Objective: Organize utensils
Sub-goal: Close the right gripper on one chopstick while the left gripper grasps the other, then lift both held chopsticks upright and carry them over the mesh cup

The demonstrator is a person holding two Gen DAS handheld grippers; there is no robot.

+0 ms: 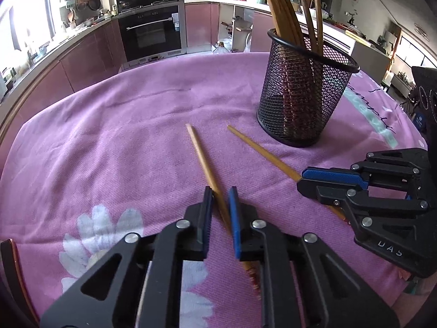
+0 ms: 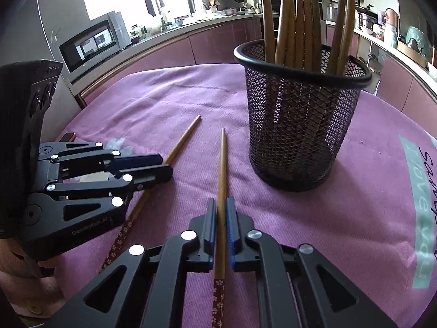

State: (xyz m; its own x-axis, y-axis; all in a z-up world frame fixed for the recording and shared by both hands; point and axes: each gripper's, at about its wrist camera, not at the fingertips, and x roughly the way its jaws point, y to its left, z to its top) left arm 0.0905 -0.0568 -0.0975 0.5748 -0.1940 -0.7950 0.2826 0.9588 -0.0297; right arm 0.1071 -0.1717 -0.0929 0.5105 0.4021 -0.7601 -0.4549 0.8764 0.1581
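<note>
Your right gripper: jaws closed on chopstick, long axis toward 12, tip free. Mesh holder at 1 o'clock, near, already crowded with chopsticks. Your left gripper: narrow gap around second chopstick; contact unclear. Both on pink cloth.

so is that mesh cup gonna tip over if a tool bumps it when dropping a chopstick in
Possibly. The mesh cup looks light, being thin wire, and the chopsticks in it stand tall and lean against the rim, so it seems top-heavy. It also rests on soft cloth, so a bump would probably tilt it rather than slide it.
</note>
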